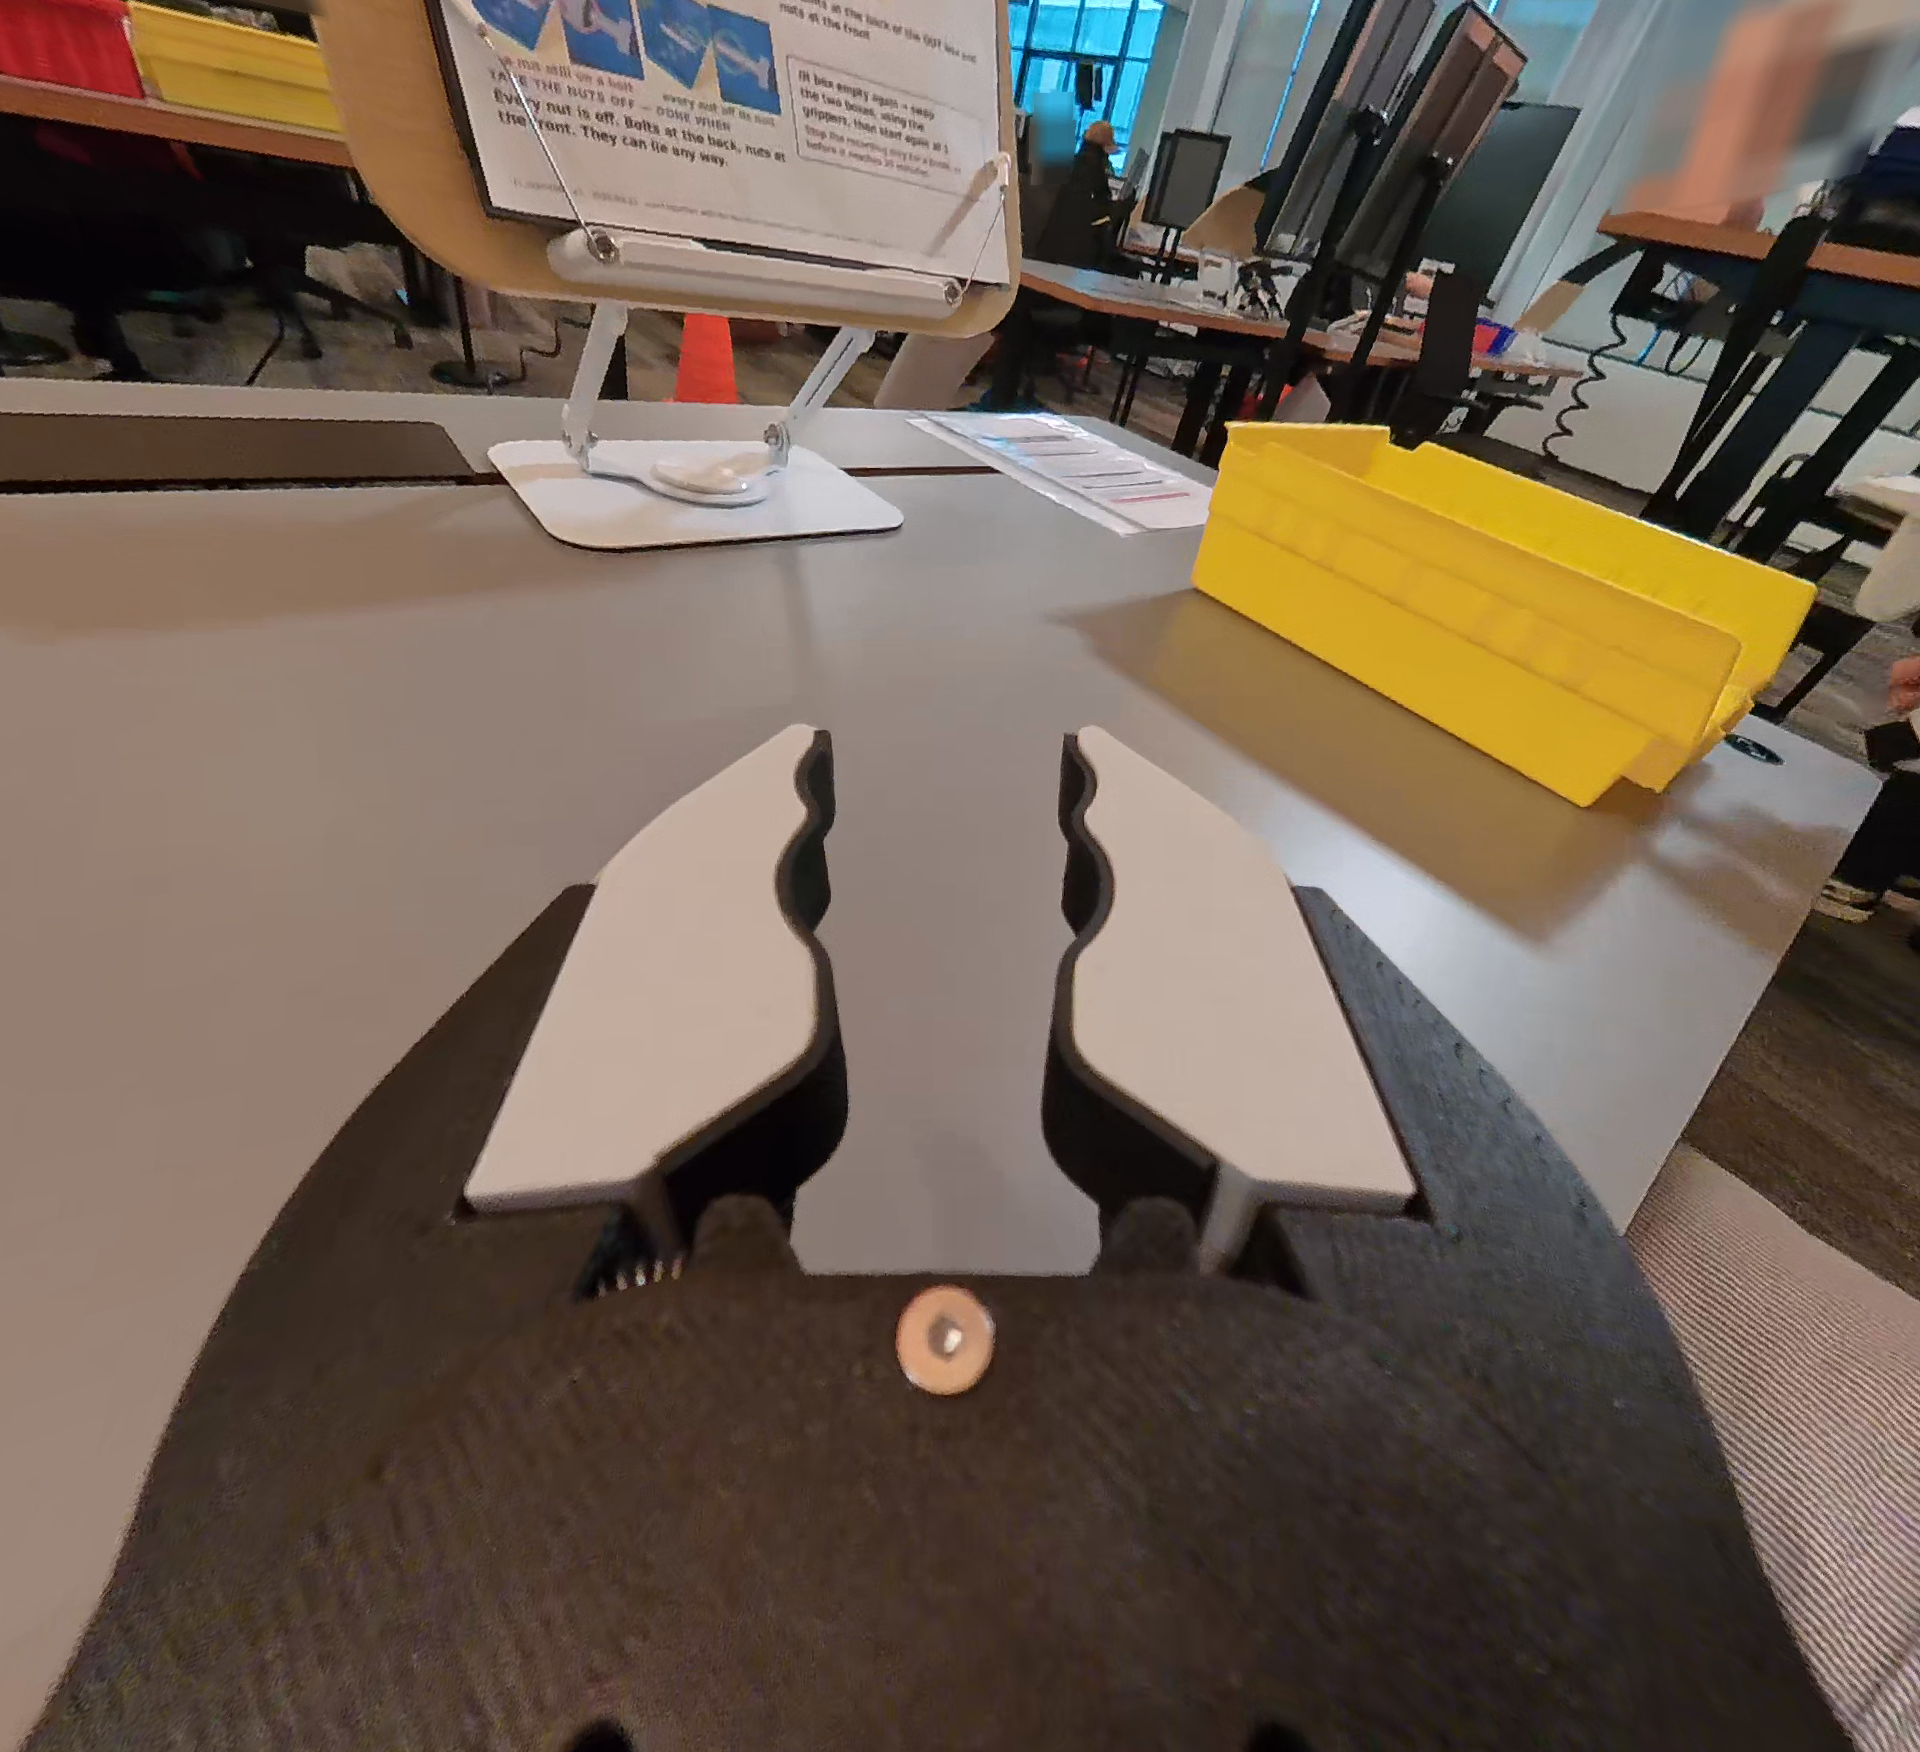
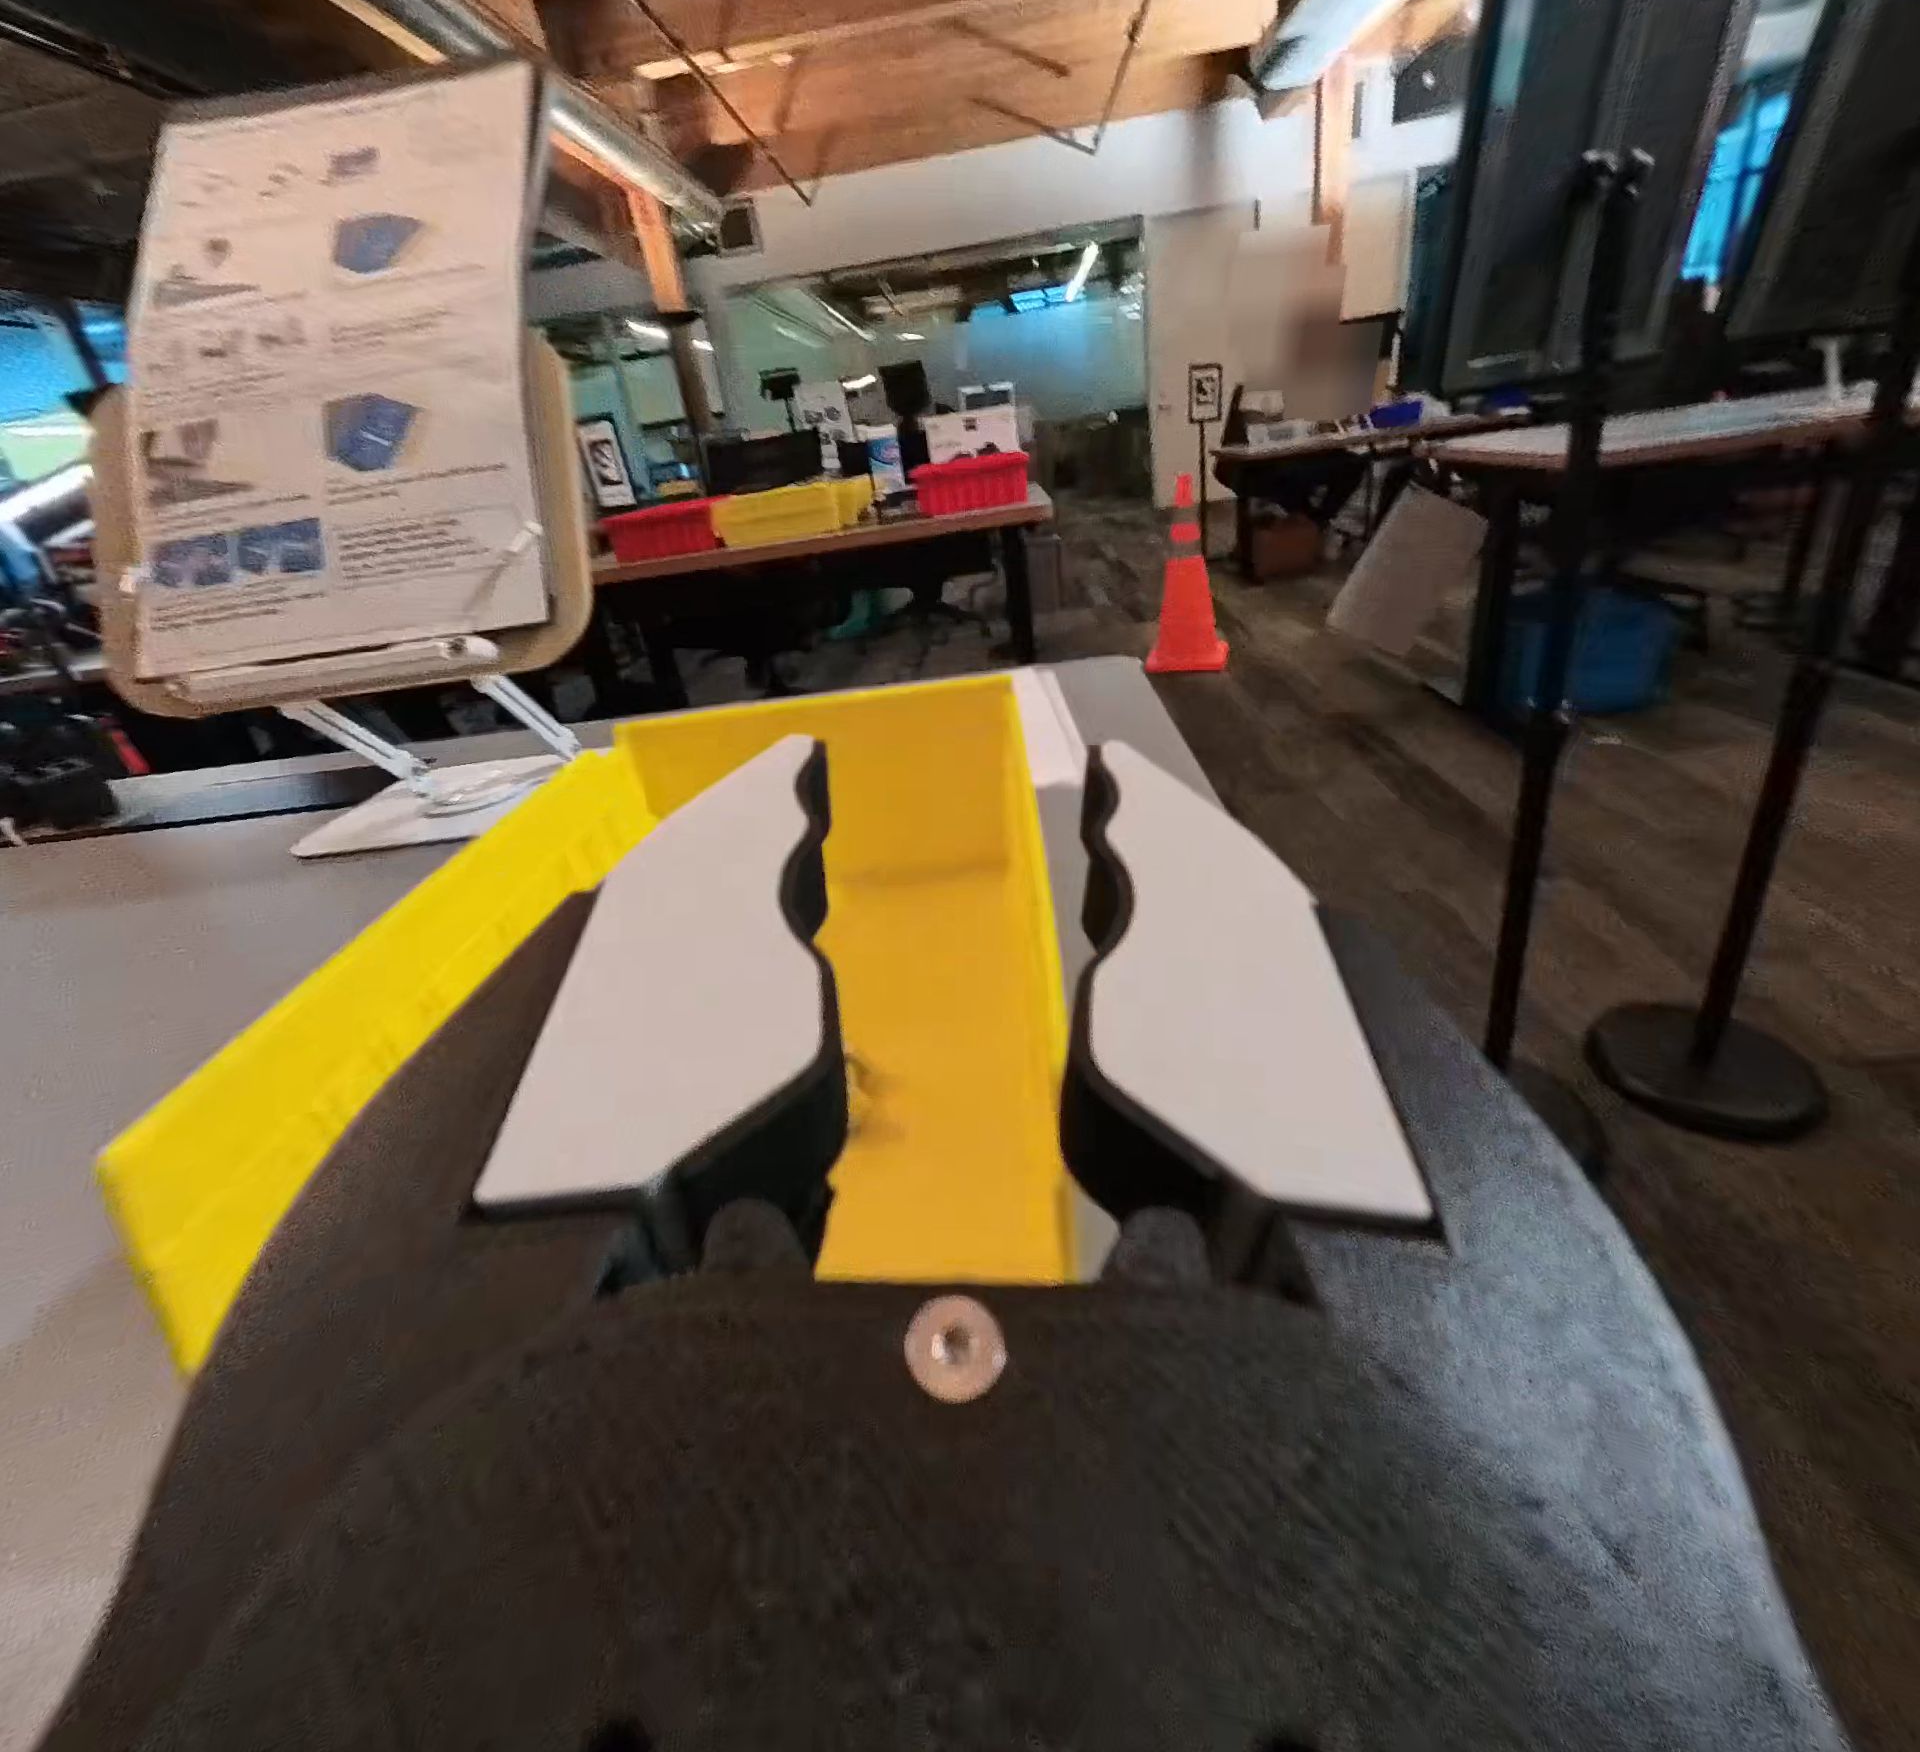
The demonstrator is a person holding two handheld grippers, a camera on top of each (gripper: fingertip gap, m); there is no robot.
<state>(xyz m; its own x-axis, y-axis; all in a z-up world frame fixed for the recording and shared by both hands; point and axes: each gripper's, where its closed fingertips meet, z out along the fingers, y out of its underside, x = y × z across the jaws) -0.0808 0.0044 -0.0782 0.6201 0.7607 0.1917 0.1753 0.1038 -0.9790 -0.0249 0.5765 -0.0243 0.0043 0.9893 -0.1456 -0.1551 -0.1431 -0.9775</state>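
Black-bodied, the left gripper [image 1: 945,746] hovers with fingers apart over bare grey table [image 1: 416,715]; a yellow bin [image 1: 1475,601] sits right of centre, near the table's right edge. Right gripper [image 2: 956,757], fingers apart and holding nothing, hangs above that bin [image 2: 935,975]; a document stand [image 2: 343,414] fills the upper left.

Open-plan lab: workbenches [image 2: 831,544], parts bins [image 2: 774,513]

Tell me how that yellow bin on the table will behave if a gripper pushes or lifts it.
The yellow bin looks like thin moulded plastic, so probably light and stiff. On the smooth table it would likely slide rather than tip, being long and low. The right gripper hovers open above it; the interior seems mostly bare.
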